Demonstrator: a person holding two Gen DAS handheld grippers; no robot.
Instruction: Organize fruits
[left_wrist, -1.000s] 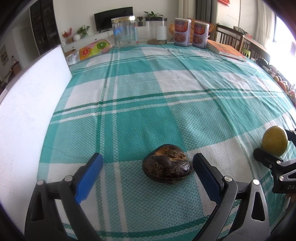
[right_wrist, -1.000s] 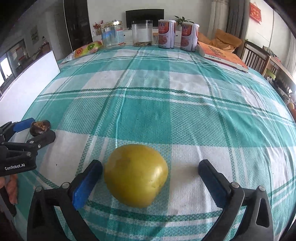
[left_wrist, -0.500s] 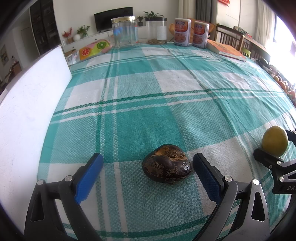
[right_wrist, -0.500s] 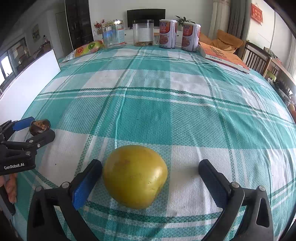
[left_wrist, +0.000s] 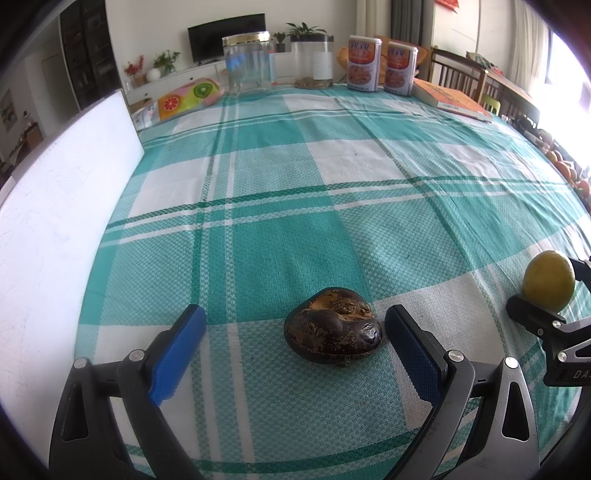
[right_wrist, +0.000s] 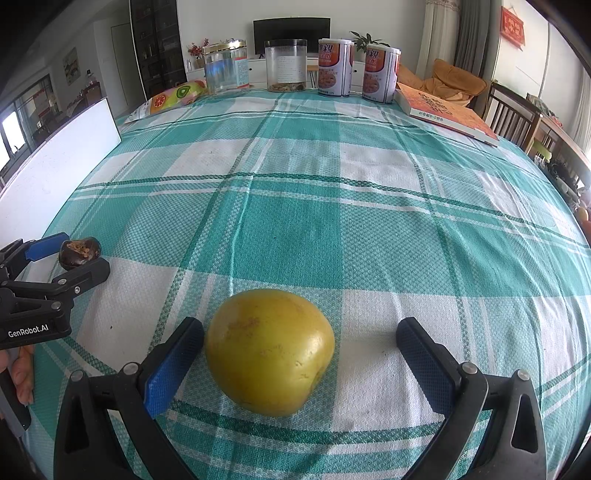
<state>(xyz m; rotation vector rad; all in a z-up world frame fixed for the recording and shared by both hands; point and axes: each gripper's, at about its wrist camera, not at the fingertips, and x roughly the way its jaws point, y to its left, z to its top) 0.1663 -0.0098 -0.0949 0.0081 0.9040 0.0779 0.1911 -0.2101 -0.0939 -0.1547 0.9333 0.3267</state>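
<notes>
1. Almost nothing has moved since the earlier frames: both tools sit where they were a second ago, and only the yellow fruit reads a touch closer to the right gripper's left-hand finger.
2. The right gripper's fingers are spread wide with nothing clamped. The yellow fruit rests on the desk between them, off centre: it lies just beside the left finger, possibly touching it, and apart from the right one.
3. The left gripper is likewise spread wide and holds nothing. The dark brown fruit lies on the desk between its fingers, close against the right finger and well apart from the left one. Its long axis runs across the gap, finger to finger.
4. Each fruit lies nearer its own gripper, so each hand probably takes the one already in front of it.
5. Judged from this, closing either pair would push its fruit sideways unless the tool is first shifted to centre it.
</notes>
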